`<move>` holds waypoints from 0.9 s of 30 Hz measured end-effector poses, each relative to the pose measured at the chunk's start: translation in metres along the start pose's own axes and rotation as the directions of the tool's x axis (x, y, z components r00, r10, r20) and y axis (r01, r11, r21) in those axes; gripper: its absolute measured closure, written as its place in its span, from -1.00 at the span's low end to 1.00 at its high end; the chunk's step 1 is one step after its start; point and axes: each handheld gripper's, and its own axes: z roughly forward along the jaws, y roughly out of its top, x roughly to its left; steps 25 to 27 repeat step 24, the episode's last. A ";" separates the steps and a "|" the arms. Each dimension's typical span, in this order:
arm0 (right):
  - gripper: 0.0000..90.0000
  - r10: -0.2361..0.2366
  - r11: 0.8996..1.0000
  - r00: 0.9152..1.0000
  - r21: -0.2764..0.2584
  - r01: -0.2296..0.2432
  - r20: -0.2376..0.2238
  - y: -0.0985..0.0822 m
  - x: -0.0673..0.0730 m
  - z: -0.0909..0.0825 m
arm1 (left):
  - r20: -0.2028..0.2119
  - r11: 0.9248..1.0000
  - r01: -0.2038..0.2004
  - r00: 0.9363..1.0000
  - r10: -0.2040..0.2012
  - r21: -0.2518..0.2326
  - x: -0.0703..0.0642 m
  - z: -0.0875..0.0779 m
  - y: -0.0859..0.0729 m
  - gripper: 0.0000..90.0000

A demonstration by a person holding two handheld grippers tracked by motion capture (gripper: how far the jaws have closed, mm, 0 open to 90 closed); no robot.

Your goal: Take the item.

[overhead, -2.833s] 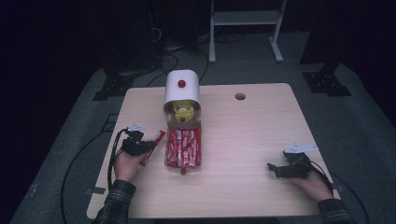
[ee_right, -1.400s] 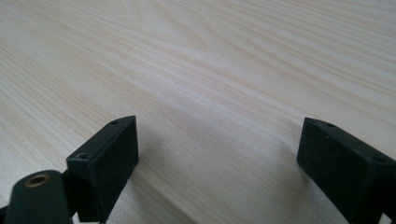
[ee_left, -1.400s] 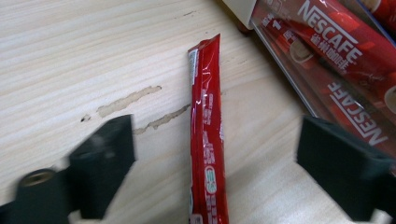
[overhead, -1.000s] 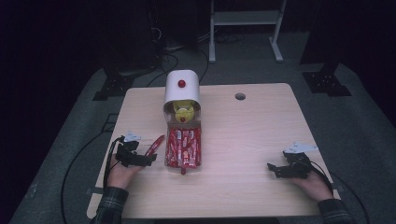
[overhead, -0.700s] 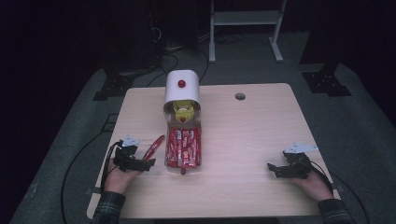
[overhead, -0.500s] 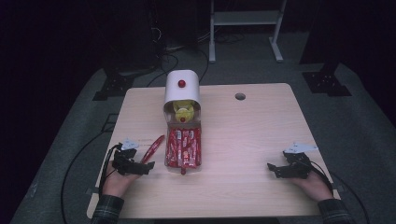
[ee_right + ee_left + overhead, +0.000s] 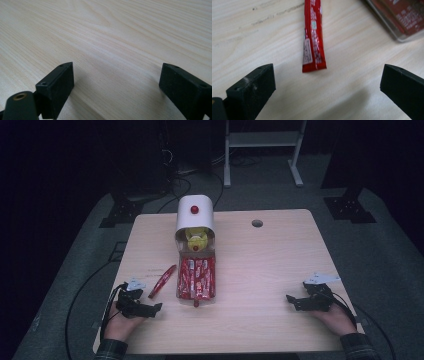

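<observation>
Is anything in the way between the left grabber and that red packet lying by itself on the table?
No. The left gripper is open, and bare table lies between it and the loose red packet. The clear tray sits off to one side.

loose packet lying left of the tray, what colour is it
Red, with small white print and a pale label patch. The loose packet shows best in the left gripper view, on the table.

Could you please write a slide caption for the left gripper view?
Open left hand-held gripper facing a loose red sachet lying flat on the wooden table.
</observation>
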 end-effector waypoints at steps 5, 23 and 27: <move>-0.74 0.000 1.000 1.000 0.000 0.000 0.000 0.000 0.000 0.000 | -0.004 1.000 0.004 1.000 -0.004 0.025 0.001 0.002 -0.007 -1.00; -0.74 0.000 1.000 1.000 0.000 0.000 0.000 0.000 0.000 0.000 | -0.006 0.997 -0.028 1.000 0.028 -0.077 0.004 0.000 -0.025 -1.00; -0.74 0.000 1.000 1.000 0.000 0.000 0.000 0.000 0.000 0.000 | -0.005 0.996 -0.028 1.000 0.028 -0.080 0.004 0.000 -0.026 -1.00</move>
